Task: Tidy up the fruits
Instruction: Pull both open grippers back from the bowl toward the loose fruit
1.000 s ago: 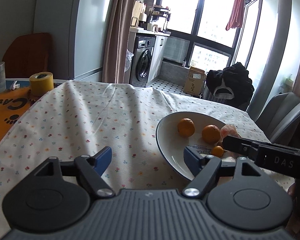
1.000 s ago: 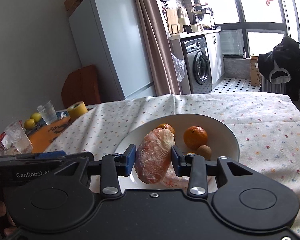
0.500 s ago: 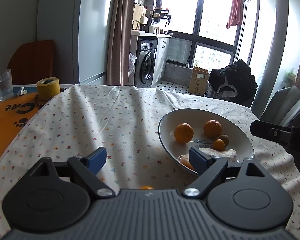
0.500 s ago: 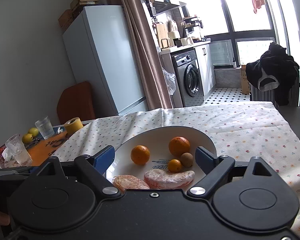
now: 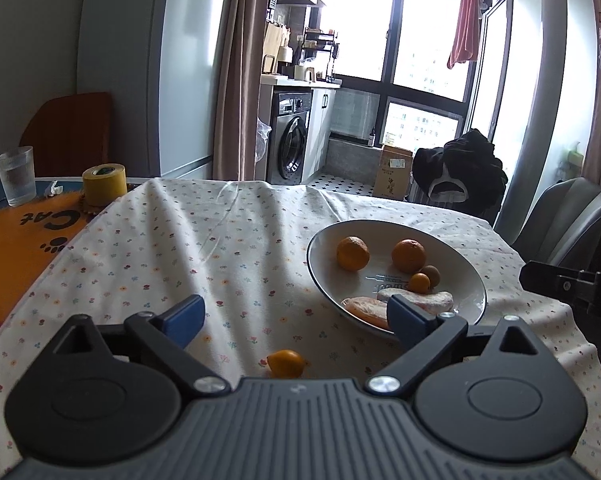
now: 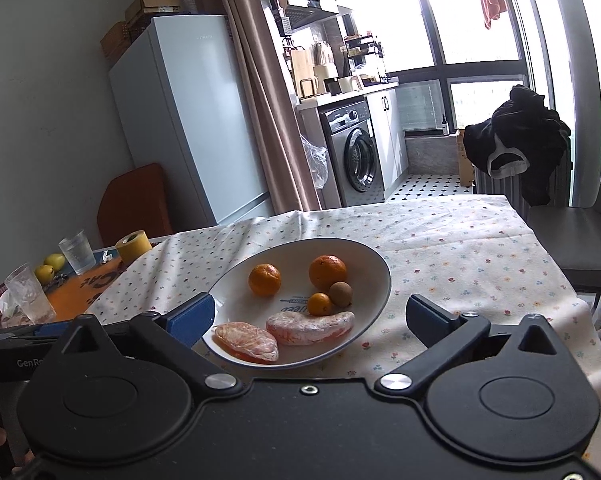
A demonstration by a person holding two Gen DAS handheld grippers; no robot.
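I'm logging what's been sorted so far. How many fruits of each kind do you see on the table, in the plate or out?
Oranges: 2
Kumquats: 2, one in the plate, one on the cloth
Kiwi: 1
Peeled segments: 2
Yellow fruits by the glasses: 2
Total: 9

Two wrist views, shared plate (image 5: 470, 276)

Bare tablecloth (image 5: 188, 248) lies open left of the plate (image 5: 316, 268); a small orange fruit (image 5: 286, 363) sits on it just before the left hand-held gripper (image 5: 296, 316); tape roll (image 5: 104, 184) and glass (image 5: 16, 176) stand well apart at the table's far left edge; the chair (image 6: 592, 248) crowds the right side.
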